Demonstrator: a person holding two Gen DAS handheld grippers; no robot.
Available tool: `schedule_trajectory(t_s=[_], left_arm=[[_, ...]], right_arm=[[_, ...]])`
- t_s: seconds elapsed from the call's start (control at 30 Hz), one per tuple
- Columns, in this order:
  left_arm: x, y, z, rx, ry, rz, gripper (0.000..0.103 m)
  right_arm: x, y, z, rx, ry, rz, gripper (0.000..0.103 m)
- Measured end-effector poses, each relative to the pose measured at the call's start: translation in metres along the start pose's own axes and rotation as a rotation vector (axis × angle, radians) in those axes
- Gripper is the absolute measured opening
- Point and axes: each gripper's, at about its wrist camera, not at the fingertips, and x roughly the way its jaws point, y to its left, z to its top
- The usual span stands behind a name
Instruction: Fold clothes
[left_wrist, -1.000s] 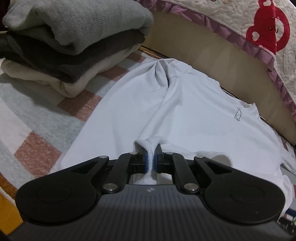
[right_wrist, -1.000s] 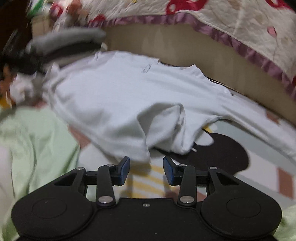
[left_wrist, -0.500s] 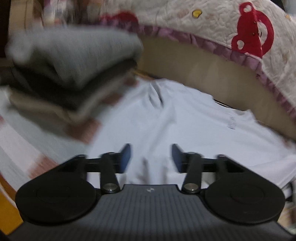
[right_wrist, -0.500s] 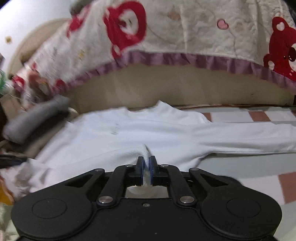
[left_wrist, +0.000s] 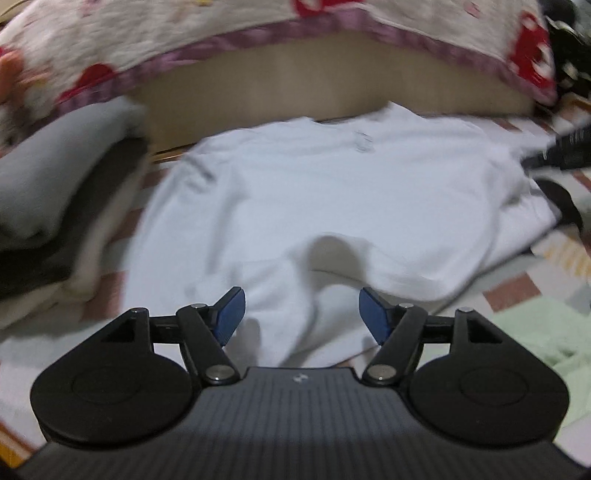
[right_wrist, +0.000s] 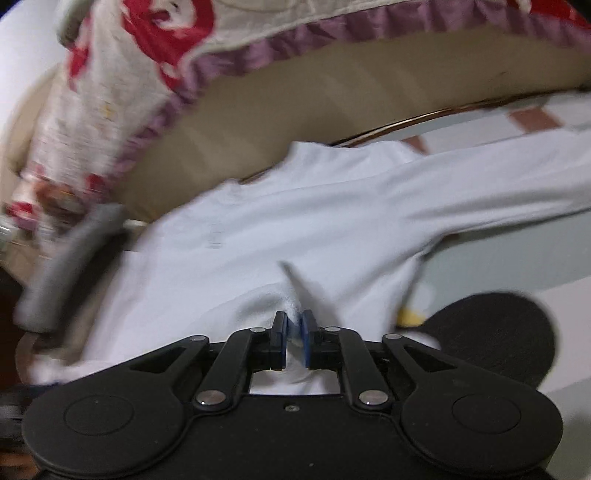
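Observation:
A white long-sleeved shirt (left_wrist: 332, 192) lies spread on the patterned mat, with its neck toward the beige bed base. My left gripper (left_wrist: 301, 310) hovers over the shirt's near hem. Its jaws are opening and stand wide apart, and the blue pads touch no cloth. In the right wrist view the shirt (right_wrist: 295, 221) stretches one sleeve out to the right. My right gripper (right_wrist: 294, 328) is shut on a pinched ridge of the shirt's hem. Its jaws are just starting to open, with the fabric still between the pads.
A stack of folded grey, dark and cream clothes (left_wrist: 55, 192) sits left of the shirt. A quilt with red bears (left_wrist: 184, 37) hangs over the bed base (left_wrist: 295, 85) behind. Pale green cloth (left_wrist: 535, 339) lies at the right. A black round patch (right_wrist: 491, 339) marks the mat.
My left gripper let go of the shirt's fold, opened wide and swung right. My right gripper closed on the shirt's hem, and both views rolled.

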Motion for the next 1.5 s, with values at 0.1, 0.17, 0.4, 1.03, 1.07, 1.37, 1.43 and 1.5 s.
schedule_trajectory(t_s=[0.1,0.17,0.4,1.03,1.07,1.37,1.43,1.5], left_arm=[[0.021,-0.001,0.0,0.026,0.04,0.092,0.064],[0.027,0.013,0.001,-0.05,0.048,0.119,0.046],[0.015,0.046,0.004,-0.219,-0.009,0.166,0.021],[-0.111,0.065,-0.004,-0.409,-0.185,0.125,0.005],[-0.11,0.061,-0.01,-0.403,-0.144,0.124,0.005],[-0.058,0.069,-0.021,-0.449,0.178,0.036,0.029],[-0.049,0.07,-0.023,-0.454,0.235,-0.015,0.032],[-0.042,0.06,-0.024,-0.405,0.288,-0.049,0.047]], right_arm=[[-0.013,0.006,-0.007,-0.058,-0.005,0.039,0.013],[-0.022,0.019,-0.012,-0.19,-0.01,-0.008,0.013],[-0.013,0.048,-0.021,-0.482,0.039,-0.133,0.032],[-0.188,0.079,-0.052,-0.14,-0.18,-0.171,0.008],[-0.196,0.077,-0.061,-0.141,-0.135,-0.184,0.008],[-0.177,0.06,-0.135,-0.168,0.143,-0.316,0.008],[-0.173,0.064,-0.137,-0.217,0.158,-0.337,0.011],[-0.167,0.072,-0.14,-0.306,0.184,-0.364,0.014]])
